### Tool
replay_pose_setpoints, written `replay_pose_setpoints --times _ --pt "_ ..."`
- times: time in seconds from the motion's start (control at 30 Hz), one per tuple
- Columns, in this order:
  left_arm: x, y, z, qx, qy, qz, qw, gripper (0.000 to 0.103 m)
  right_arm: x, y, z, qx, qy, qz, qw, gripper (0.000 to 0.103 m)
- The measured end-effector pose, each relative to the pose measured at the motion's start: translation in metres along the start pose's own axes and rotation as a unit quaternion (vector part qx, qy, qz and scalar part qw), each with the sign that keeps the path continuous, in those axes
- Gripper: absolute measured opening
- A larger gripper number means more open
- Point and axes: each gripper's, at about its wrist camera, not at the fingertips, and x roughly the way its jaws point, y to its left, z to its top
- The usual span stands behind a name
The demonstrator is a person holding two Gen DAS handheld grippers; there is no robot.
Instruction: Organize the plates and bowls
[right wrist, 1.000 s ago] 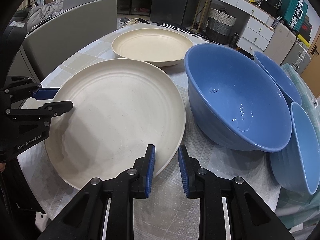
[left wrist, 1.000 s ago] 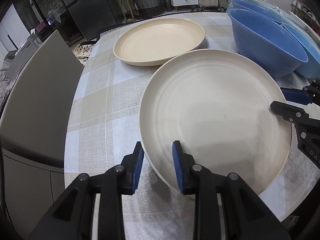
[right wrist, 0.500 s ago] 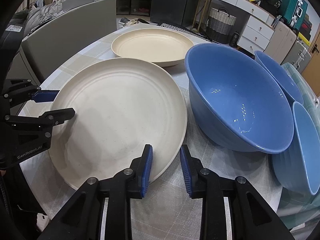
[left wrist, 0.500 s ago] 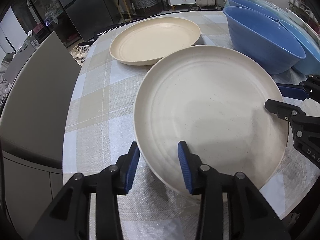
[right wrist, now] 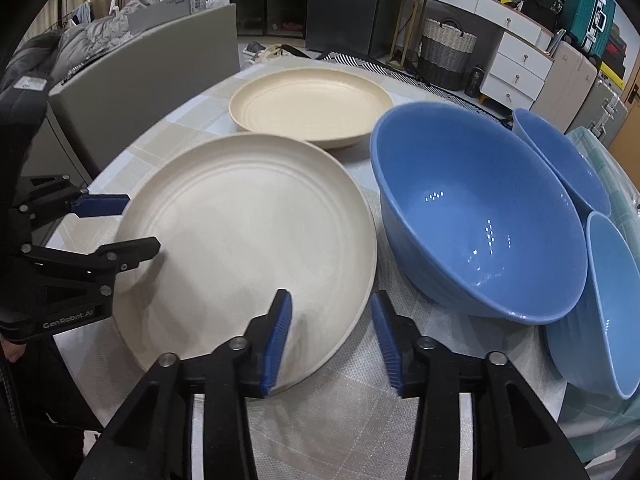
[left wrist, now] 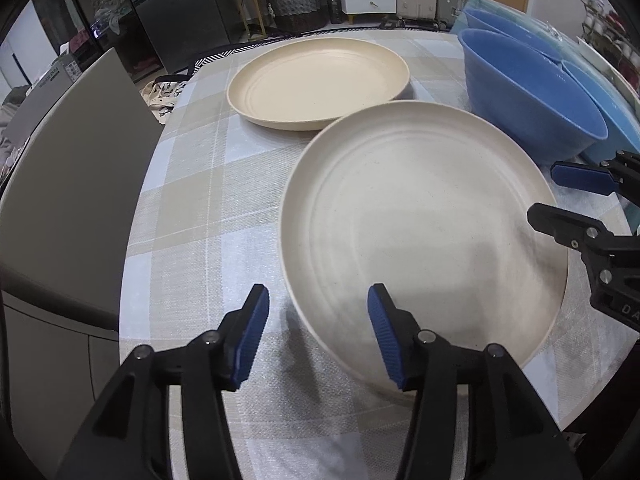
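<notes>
Plates and bowls crowd a checked tablecloth (left wrist: 192,240): at left the near cream plate (left wrist: 420,220), its far rim resting on the far cream plate (left wrist: 320,80); at right, three blue bowls, the big one (right wrist: 476,220) just beside the near plate. The left gripper (left wrist: 318,324) and right gripper (right wrist: 332,330) straddle opposite edges of the near plate, and their jaws have just been opening; the rim sits between the blue pads, which are clear of it. Nothing is held. The plate looks stiff, light and matte, likely a moulded composite, so it should not slip easily. Its raised rim, taken on two opposite sides, seems the surest hold; the glossy bowls look slicker.
</notes>
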Motion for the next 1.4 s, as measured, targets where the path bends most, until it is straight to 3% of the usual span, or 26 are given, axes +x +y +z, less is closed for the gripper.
replay_pose_setpoints --times 0.13,0.2,0.4,0.43,0.5,0.6,0.77,0.97,1.4 --pt "-0.004 0.005 -0.002 -0.009 -0.009 -0.006 0.9999 0.053 -0.005 0.002 0.006 0.000 -0.009 0.010 1.000 0.054" --pt "-0.006 0.007 -0.002 -0.011 -0.016 -0.007 0.9998 0.054 -0.007 0.004 0.008 0.000 -0.013 0.017 1.000 0.064" --pt "-0.018 0.011 -0.003 -0.021 -0.040 -0.021 0.9988 0.064 -0.016 0.006 0.008 -0.001 -0.030 0.032 0.999 0.080" --pt "-0.021 0.012 -0.003 -0.023 -0.047 -0.025 0.9983 0.068 -0.019 0.005 0.007 0.000 -0.035 0.035 0.999 0.082" --pt "-0.029 0.012 -0.005 -0.027 -0.064 -0.029 0.9972 0.094 -0.027 0.004 0.004 0.004 -0.045 0.036 0.998 0.084" --pt "-0.039 0.012 -0.008 -0.030 -0.087 -0.030 0.9953 0.103 -0.042 -0.002 -0.002 0.013 -0.064 0.037 0.997 0.090" --pt "-0.046 0.012 -0.015 -0.047 -0.098 -0.050 0.9928 0.103 -0.067 -0.008 -0.012 0.024 -0.104 0.040 0.993 0.102" --pt "-0.065 0.013 -0.027 -0.067 -0.132 -0.055 0.9874 0.103 -0.099 -0.020 -0.028 0.043 -0.152 0.048 0.986 0.102" --pt "-0.101 0.018 -0.052 -0.099 -0.185 -0.059 0.9759 0.103 -0.127 -0.018 -0.055 0.041 -0.186 0.050 0.980 0.102"
